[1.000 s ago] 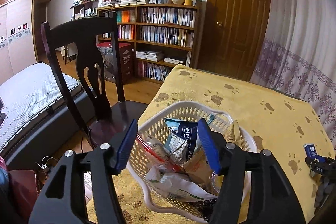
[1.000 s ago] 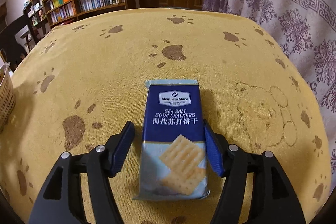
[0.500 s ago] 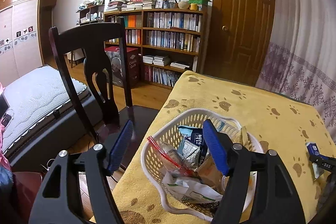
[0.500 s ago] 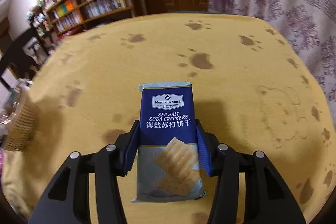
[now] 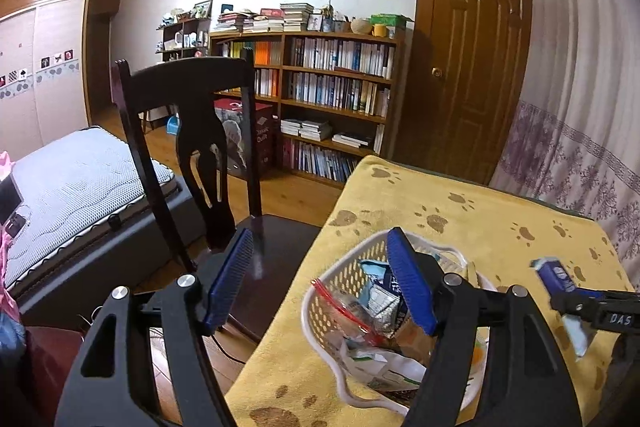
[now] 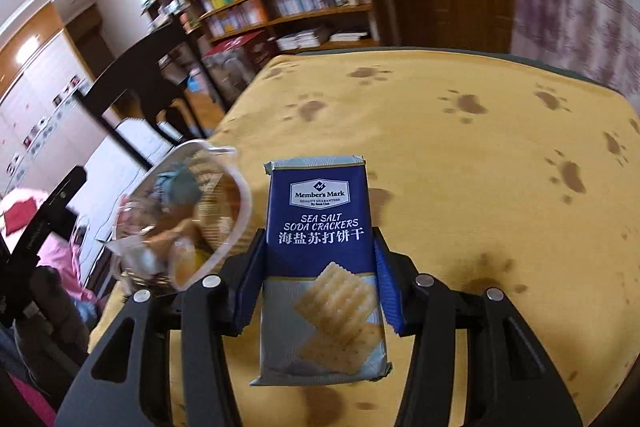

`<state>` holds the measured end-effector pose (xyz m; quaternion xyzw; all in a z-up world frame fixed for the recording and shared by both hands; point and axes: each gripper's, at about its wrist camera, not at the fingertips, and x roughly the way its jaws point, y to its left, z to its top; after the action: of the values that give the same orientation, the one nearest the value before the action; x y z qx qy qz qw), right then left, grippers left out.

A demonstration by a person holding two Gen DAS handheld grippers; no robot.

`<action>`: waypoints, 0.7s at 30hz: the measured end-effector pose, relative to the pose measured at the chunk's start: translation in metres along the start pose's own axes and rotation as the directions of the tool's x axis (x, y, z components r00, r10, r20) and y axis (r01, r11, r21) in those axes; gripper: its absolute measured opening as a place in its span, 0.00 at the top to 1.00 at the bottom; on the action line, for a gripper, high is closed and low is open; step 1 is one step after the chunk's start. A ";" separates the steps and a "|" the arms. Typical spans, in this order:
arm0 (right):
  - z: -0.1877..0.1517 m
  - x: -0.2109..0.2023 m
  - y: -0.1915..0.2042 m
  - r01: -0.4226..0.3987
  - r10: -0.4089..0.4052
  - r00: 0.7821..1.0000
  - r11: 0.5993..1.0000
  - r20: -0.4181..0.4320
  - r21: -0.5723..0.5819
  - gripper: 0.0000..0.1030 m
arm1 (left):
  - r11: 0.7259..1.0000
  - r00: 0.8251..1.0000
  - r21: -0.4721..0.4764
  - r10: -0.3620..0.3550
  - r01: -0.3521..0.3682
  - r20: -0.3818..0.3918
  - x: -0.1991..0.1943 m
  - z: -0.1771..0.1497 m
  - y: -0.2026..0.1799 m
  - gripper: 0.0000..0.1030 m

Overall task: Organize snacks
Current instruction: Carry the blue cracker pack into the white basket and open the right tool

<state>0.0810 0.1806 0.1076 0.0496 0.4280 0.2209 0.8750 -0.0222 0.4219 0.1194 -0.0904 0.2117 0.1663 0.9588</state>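
We had the cracker pack (image 6: 320,267) clenched at mid-length in the right tool (image 6: 318,283), lifted above the table (image 6: 460,163) beside the basket (image 6: 236,195). It looked light, its foil slippery and the crackers brittle, so we judged a gentle side grip best. Its long axis pointed forward along the fingers. Our left tool (image 5: 320,283) hung released.

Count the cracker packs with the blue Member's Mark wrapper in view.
1. The cracker pack is clamped in the right tool, lifted above the yellow cloth beside the basket. Others may lie hidden among the basket's snacks.
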 end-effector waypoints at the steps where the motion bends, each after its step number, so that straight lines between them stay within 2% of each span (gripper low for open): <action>1: 0.002 0.002 0.008 -0.004 0.004 1.000 1.000 -0.005 -0.012 0.51 | 1.000 1.000 -0.005 -0.008 0.008 0.002 -0.002 0.001 0.001 0.31; 5: 0.007 0.014 0.048 -0.011 0.008 0.999 0.997 -0.040 -0.076 0.51 | 0.999 1.000 -0.023 -0.025 0.025 0.009 -0.007 0.003 0.004 0.31; 10: 0.009 0.038 0.086 0.019 -0.034 0.996 0.988 -0.088 -0.156 0.51 | 0.998 0.999 -0.052 -0.032 0.033 0.018 -0.011 0.005 0.011 0.30; 15: 0.010 0.056 0.116 0.072 -0.095 0.992 0.969 -0.087 -0.238 0.51 | 0.994 0.999 -0.101 -0.030 0.032 0.025 -0.014 0.010 0.025 0.30; 21: 0.014 0.068 0.144 0.043 -0.071 0.994 0.955 -0.086 -0.292 0.51 | 0.992 0.999 -0.116 -0.042 0.044 0.022 -0.015 0.011 0.027 0.30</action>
<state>0.0792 0.3406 0.1066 -0.1019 0.4335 0.2581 0.8574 -0.0405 0.4458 0.1326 -0.1493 0.1903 0.1585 0.9573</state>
